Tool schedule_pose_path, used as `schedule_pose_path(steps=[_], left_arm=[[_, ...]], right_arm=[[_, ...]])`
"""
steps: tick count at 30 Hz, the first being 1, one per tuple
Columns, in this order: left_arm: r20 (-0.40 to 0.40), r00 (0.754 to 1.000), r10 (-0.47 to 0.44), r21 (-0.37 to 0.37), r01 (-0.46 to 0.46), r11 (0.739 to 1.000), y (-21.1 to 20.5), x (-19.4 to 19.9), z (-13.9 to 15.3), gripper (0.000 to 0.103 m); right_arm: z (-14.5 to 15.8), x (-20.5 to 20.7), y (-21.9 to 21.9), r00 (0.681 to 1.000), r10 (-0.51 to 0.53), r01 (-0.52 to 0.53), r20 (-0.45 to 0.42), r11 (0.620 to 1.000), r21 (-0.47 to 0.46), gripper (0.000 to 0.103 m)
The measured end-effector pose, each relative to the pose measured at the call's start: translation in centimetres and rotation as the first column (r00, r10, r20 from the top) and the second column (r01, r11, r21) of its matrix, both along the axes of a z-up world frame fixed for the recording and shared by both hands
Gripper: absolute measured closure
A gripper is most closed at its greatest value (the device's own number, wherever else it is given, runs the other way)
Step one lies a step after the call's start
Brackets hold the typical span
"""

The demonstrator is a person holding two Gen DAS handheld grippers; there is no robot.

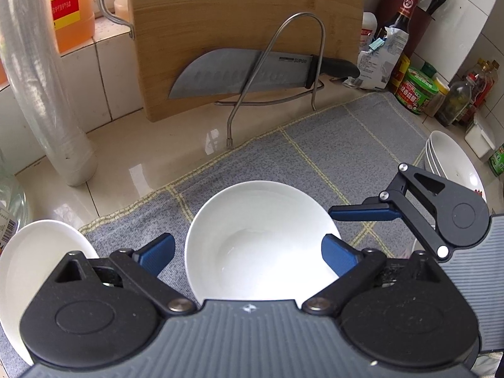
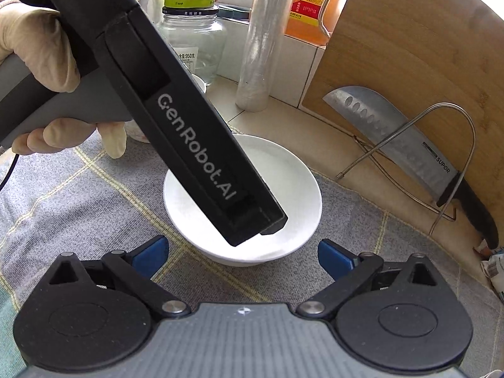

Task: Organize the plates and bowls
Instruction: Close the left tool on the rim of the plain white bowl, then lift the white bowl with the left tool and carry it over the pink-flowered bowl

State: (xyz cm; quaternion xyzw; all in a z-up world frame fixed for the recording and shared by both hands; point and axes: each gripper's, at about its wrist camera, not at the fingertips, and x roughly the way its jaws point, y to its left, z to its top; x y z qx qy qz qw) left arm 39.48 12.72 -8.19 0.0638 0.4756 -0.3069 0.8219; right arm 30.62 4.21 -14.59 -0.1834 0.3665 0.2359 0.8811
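Note:
A white bowl (image 1: 258,239) stands on the grey checked mat (image 1: 315,157) right in front of my left gripper (image 1: 249,252), which is open with its blue fingers on either side of the bowl, not touching. A second white bowl (image 1: 34,267) sits at the lower left. A stack of white bowls (image 1: 453,160) stands at the right edge. My right gripper (image 2: 242,258) is open and empty; it shows from the side in the left wrist view (image 1: 362,212). In the right wrist view the bowl (image 2: 293,189) lies ahead, partly hidden by the left gripper's black body (image 2: 195,145).
A wooden cutting board (image 1: 245,31) leans at the back, with a large knife (image 1: 252,72) in a wire rack (image 1: 283,63). A plastic-wrap roll (image 1: 47,88), an oil bottle (image 1: 69,3), a glass jar (image 2: 192,41) and sauce bottles and jars (image 1: 419,88) line the counter's back.

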Motion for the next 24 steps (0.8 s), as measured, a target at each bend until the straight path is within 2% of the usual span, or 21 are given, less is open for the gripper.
schedule_pose_path(steps=[5, 11, 17, 24], left_arm=[[-0.013, 1.000, -0.007, -0.010, 0.007, 1.000, 0.1, 0.1, 0.1, 0.016], [-0.014, 1.000, -0.028, -0.002, 0.028, 1.000, -0.2, 0.2, 0.2, 0.017], [-0.028, 0.999, -0.031, 0.000, 0.031, 1.000, -0.1, 0.6, 0.2, 0.021], [-0.043, 0.998, -0.040, -0.003, 0.040, 0.999, -0.1, 0.8, 0.1, 0.021]], right_arm=[[0.0, 0.3, 0.3, 1.000, 0.010, -0.010, -0.005, 1.000, 0.006, 0.004], [-0.3, 0.9, 0.3, 1.000, 0.004, -0.004, -0.009, 1.000, 0.011, 0.013], [-0.3, 1.3, 0.2, 1.000, -0.004, 0.004, -0.013, 1.000, 0.023, 0.015], [-0.3, 1.2, 0.2, 1.000, -0.014, 0.014, -0.011, 1.000, 0.026, 0.016]])
